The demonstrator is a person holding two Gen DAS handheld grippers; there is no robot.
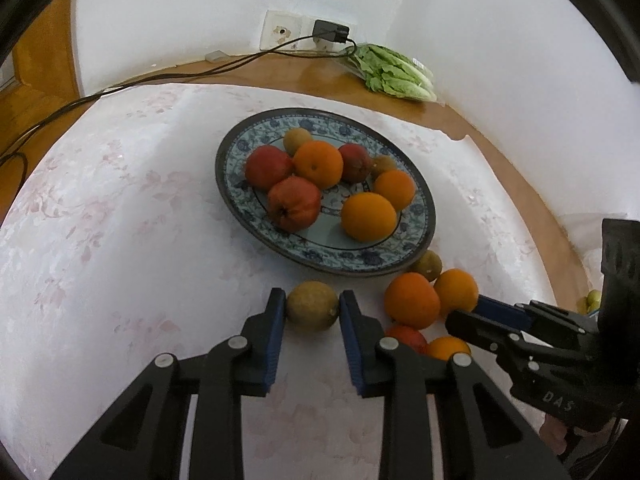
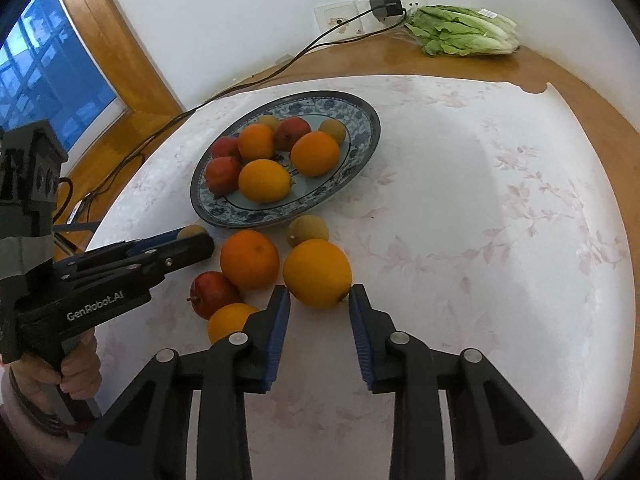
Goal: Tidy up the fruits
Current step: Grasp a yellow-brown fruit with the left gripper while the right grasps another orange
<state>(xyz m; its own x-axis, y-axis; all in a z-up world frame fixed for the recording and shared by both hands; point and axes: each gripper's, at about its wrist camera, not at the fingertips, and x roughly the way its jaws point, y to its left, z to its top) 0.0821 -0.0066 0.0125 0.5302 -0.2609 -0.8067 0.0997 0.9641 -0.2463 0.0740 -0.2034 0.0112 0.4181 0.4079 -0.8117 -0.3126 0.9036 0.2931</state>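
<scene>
A blue-patterned plate (image 1: 416,236) (image 2: 360,152) holds several oranges, red apples and brownish-green fruits. My left gripper (image 1: 313,306) is shut on a brownish-green fruit (image 1: 312,307) (image 2: 191,232) resting on the white cloth just in front of the plate. My right gripper (image 2: 319,294) is closed around a loose orange (image 2: 317,273) (image 1: 456,290) on the cloth. Beside it lie another orange (image 2: 249,259) (image 1: 411,300), a red apple (image 2: 214,293), a small orange (image 2: 228,320) and a brownish-green fruit (image 2: 307,230) (image 1: 428,265).
A bagged lettuce (image 1: 396,74) (image 2: 466,30) lies on the wooden table by the wall. A black cable (image 1: 160,78) runs from a wall charger (image 1: 330,32) off the left side. A window (image 2: 48,76) is at left.
</scene>
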